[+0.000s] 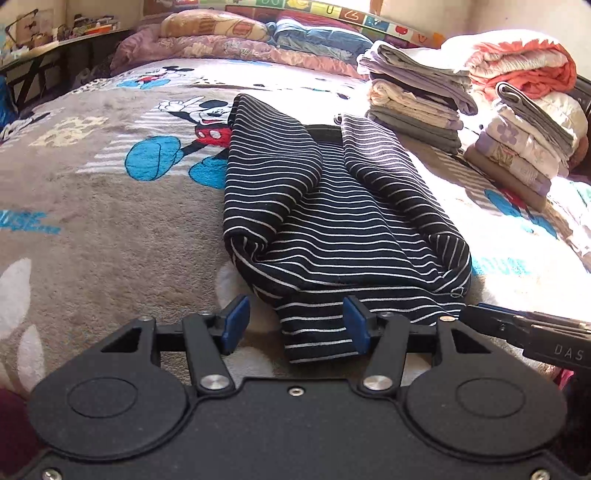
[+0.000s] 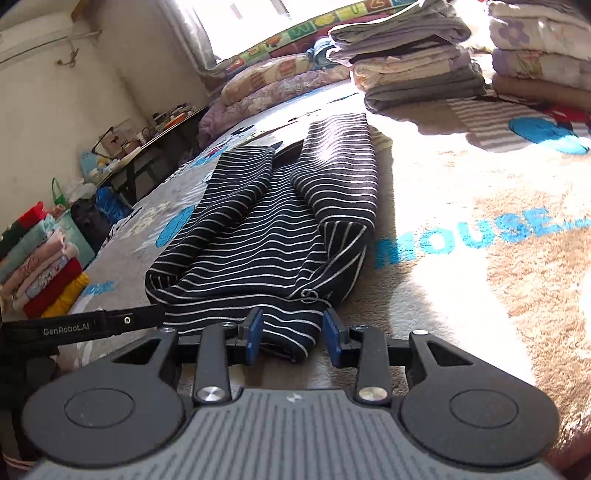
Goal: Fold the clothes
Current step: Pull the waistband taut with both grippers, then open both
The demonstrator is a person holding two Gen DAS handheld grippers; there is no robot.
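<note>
A black garment with thin white stripes (image 1: 332, 206) lies lengthwise on the bed, both long sides folded in toward its middle. Its near hem tab (image 1: 317, 325) sticks out toward me. My left gripper (image 1: 295, 325) is open, its blue pads straddling that tab. In the right wrist view the same garment (image 2: 273, 229) runs away from me, and my right gripper (image 2: 293, 334) is open around the near hem corner (image 2: 291, 332). The other gripper's black body shows at each frame's edge (image 1: 532, 328) (image 2: 81, 326).
The bed has a grey cartoon-mouse blanket (image 1: 110, 192). Two stacks of folded laundry (image 1: 417, 99) (image 1: 528, 147) stand at the far right. Rolled quilts (image 1: 221, 33) line the headboard. A stack of coloured folded clothes (image 2: 40, 266) sits at the left, by a cluttered side table (image 2: 147, 144).
</note>
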